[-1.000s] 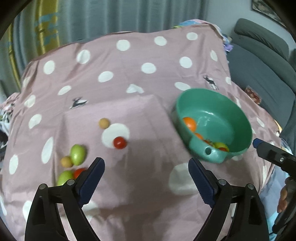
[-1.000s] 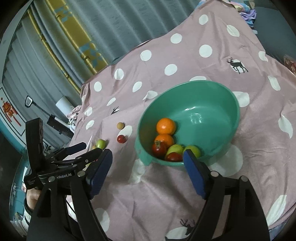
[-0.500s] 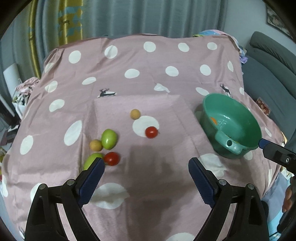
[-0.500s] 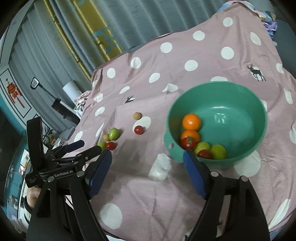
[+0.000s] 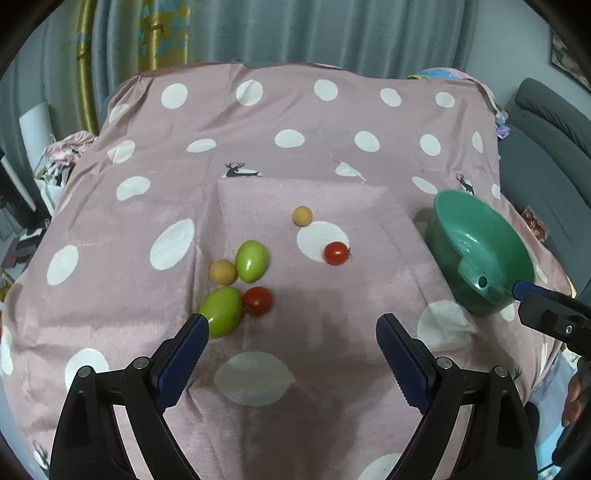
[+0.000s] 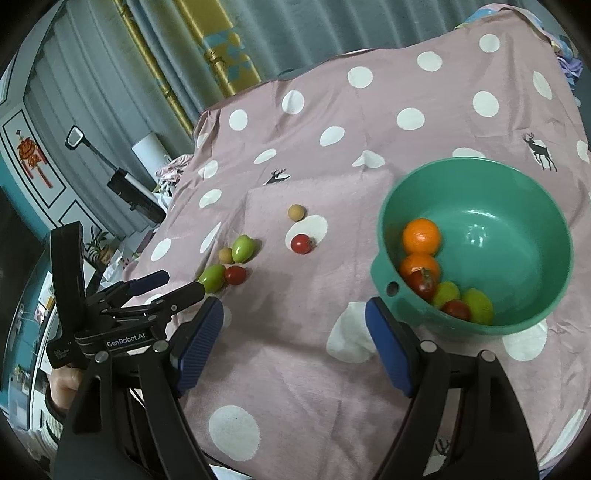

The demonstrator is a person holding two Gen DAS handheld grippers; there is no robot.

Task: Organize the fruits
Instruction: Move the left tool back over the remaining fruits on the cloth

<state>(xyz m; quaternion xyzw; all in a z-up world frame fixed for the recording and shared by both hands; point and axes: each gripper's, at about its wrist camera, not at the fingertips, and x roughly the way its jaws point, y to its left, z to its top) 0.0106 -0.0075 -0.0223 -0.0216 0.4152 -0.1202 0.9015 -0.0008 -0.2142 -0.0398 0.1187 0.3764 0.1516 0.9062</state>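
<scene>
Green fruit (image 5: 221, 311) beside left hand-held gripper (image 5: 291, 356).

Beyond my pink white-dotted tablecloth (image 5: 258, 122) hang grey-blue pleated curtains (image 5: 295, 33) with a yellow patterned band (image 6: 221, 48), a grey upholstered sofa (image 5: 546, 122) to my right, and a teal panelled wall (image 6: 29, 173) at left.

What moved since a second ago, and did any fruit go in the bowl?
Only the tools moved. The left tool pulled back from the cloth, bringing more of the pink polka-dot tablecloth into view; the right tool shifted slightly. Both stayed open and empty. The six loose fruits and the round green plastic bowl stayed put.
</scene>
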